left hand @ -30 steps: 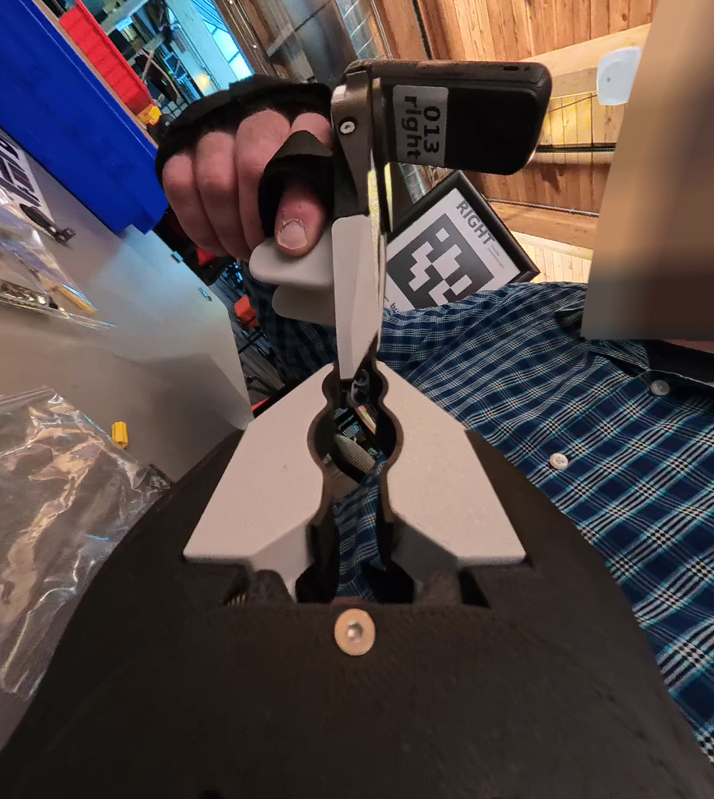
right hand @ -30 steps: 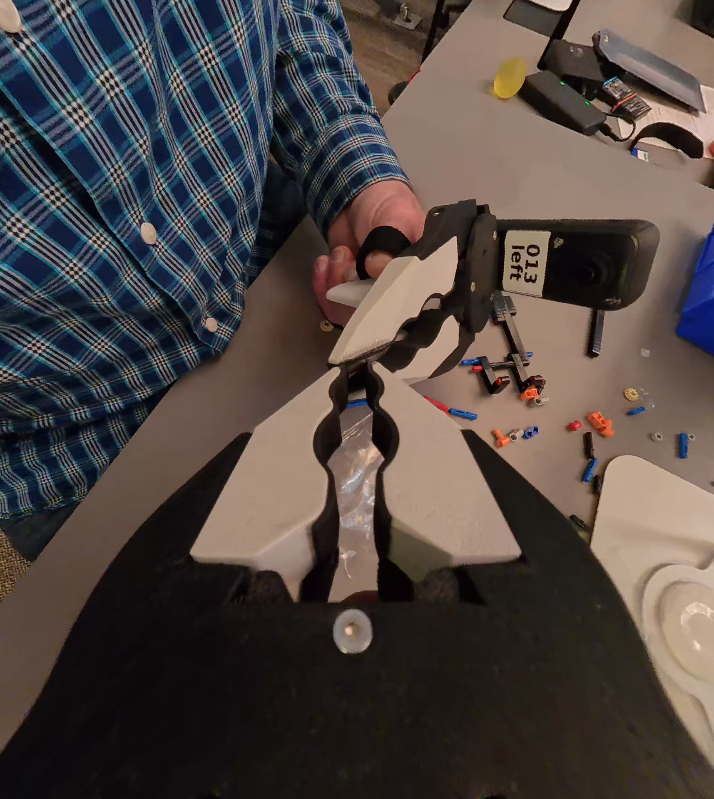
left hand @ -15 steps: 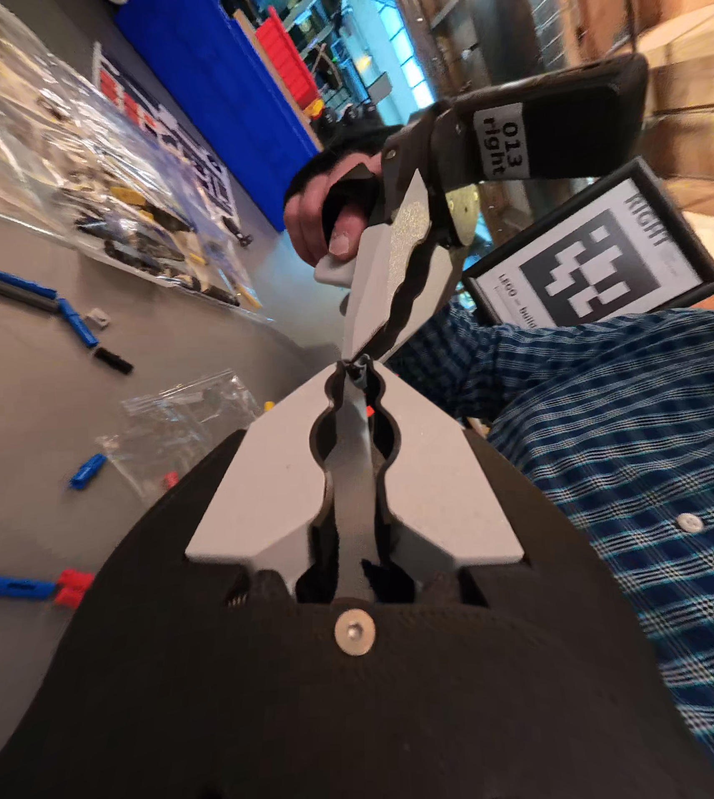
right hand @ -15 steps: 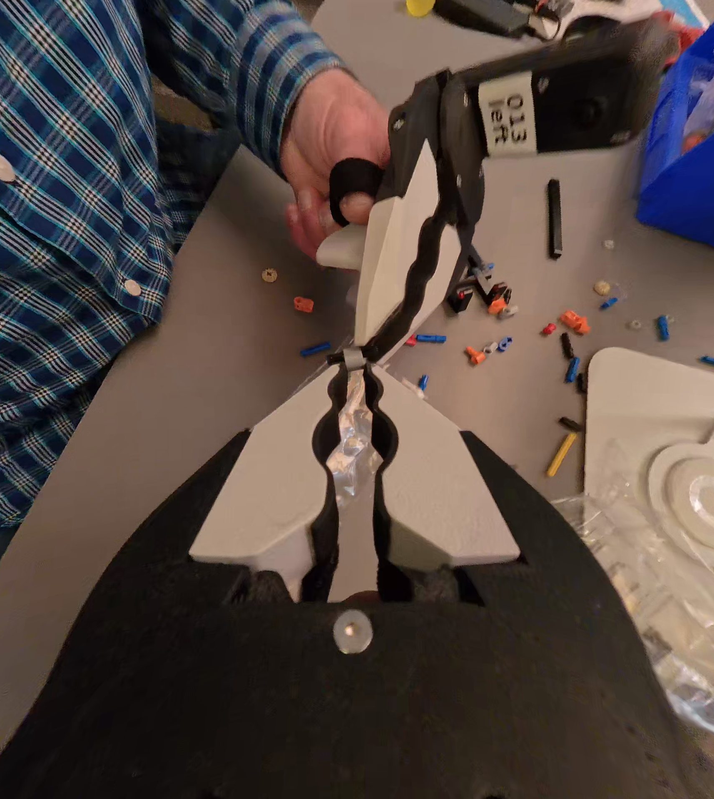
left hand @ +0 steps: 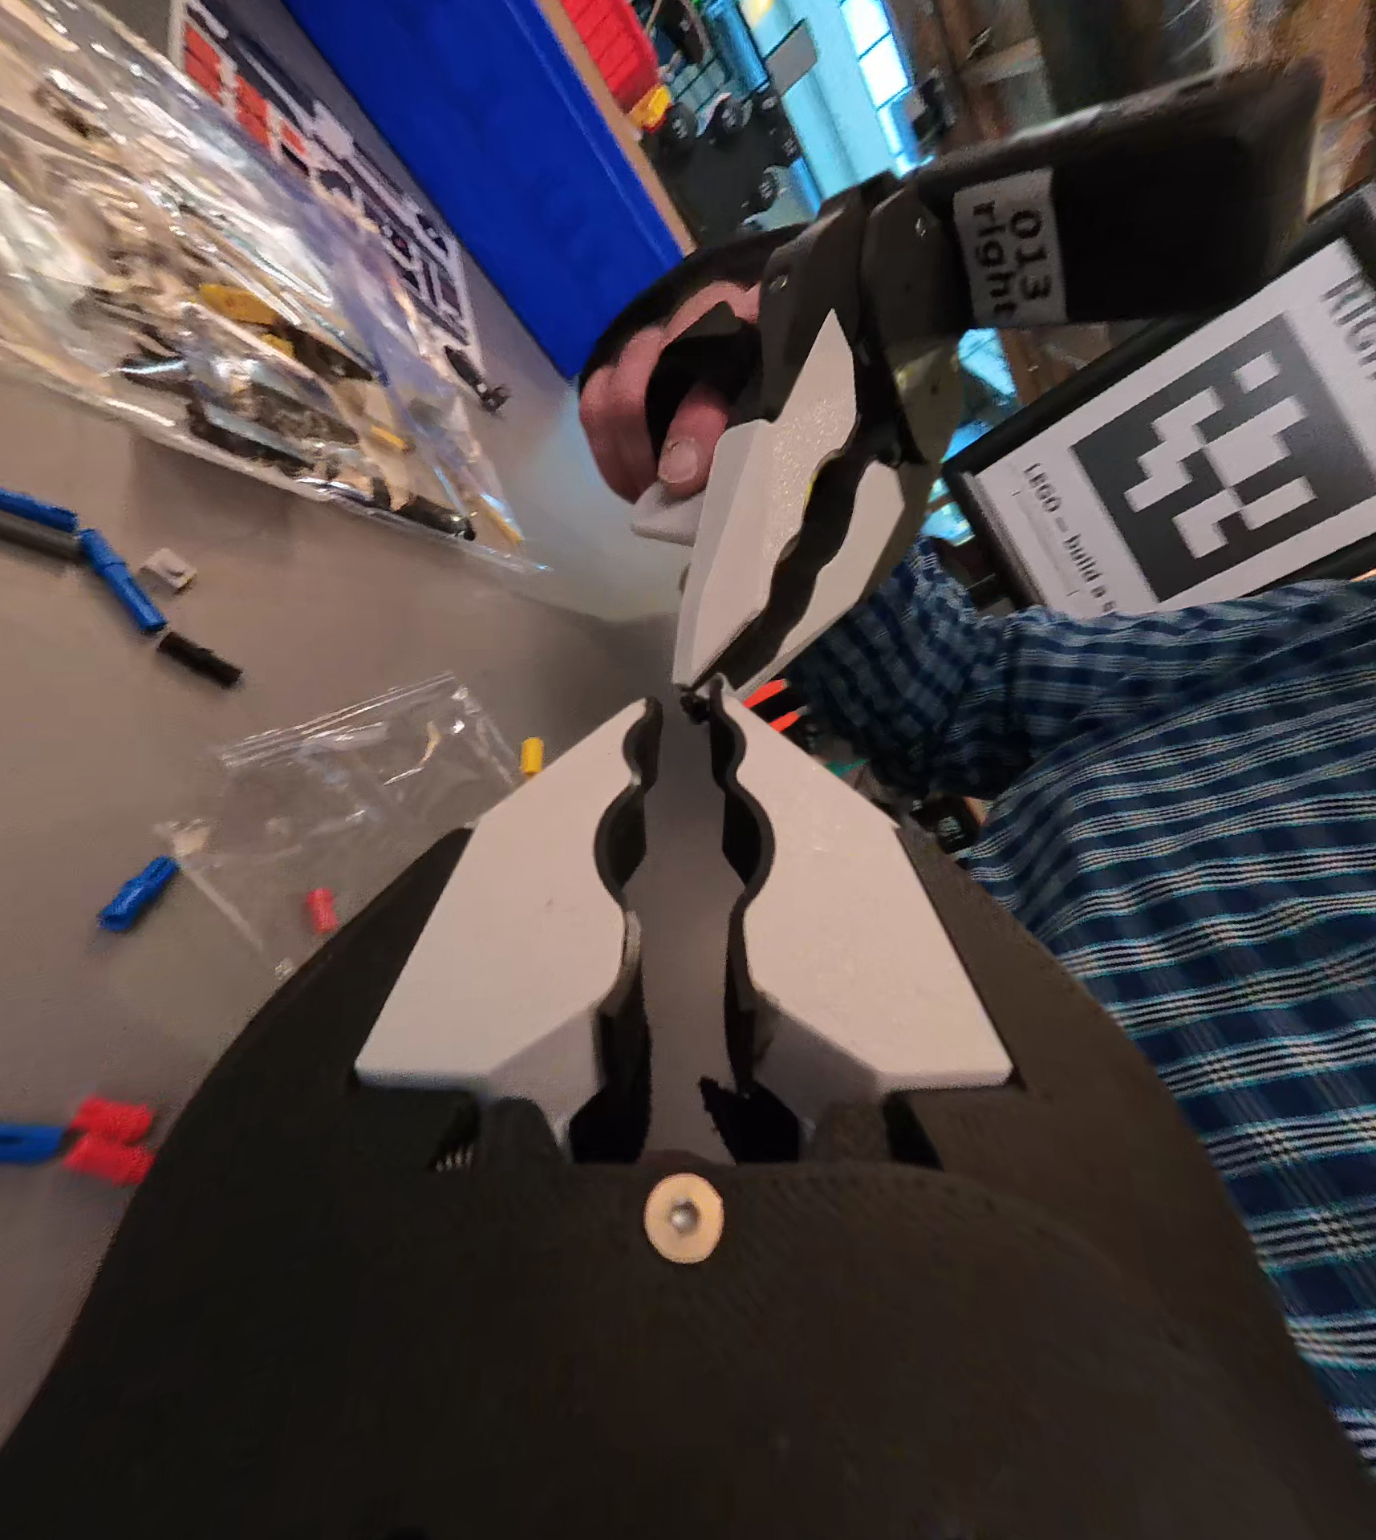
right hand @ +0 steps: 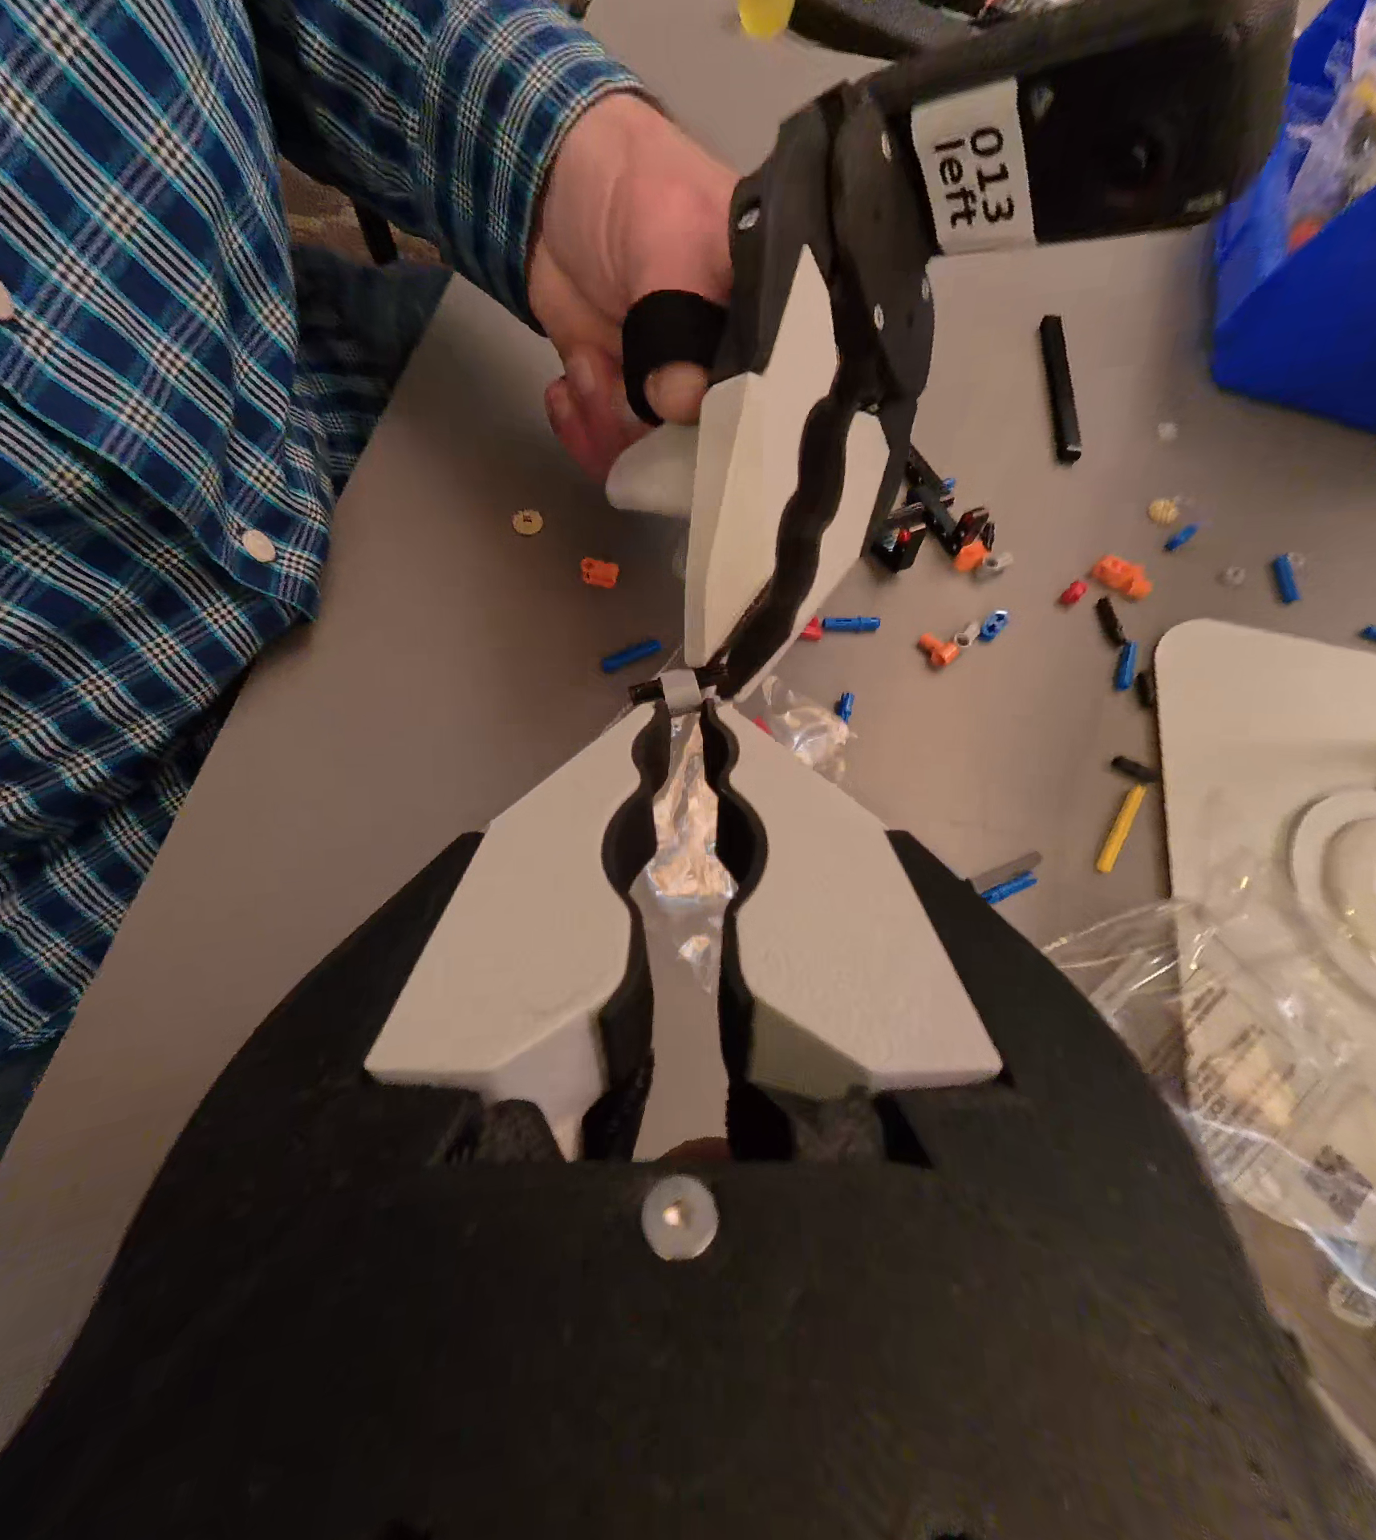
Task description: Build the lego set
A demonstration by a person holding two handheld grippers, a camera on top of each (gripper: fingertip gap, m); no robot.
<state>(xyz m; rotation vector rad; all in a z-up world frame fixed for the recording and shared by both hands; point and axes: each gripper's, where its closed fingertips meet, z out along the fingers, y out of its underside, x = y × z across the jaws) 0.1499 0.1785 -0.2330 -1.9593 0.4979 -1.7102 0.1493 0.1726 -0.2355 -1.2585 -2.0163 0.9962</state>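
Above the grey table [right hand: 434, 833], my two grippers meet tip to tip. My right gripper [right hand: 685, 698] pinches a small grey connector [right hand: 683, 688] with its jaws nearly closed, a black pin [right hand: 649, 690] poking from the connector's left side. My left gripper [left hand: 686, 708] stands slightly parted at the tips; something dark sits there, though I cannot tell whether it is gripped. Loose blue and orange pieces [right hand: 1118, 577] lie scattered on the far right, near a clear bag [left hand: 334, 792].

The black pin [right hand: 651, 690] is mostly hidden inside a grey connector [right hand: 684, 688] and behind the left gripper [right hand: 722, 679]. Pieces in the far bags [left hand: 192, 333] blur. The blue bin [right hand: 1351, 275] is cut off at right.
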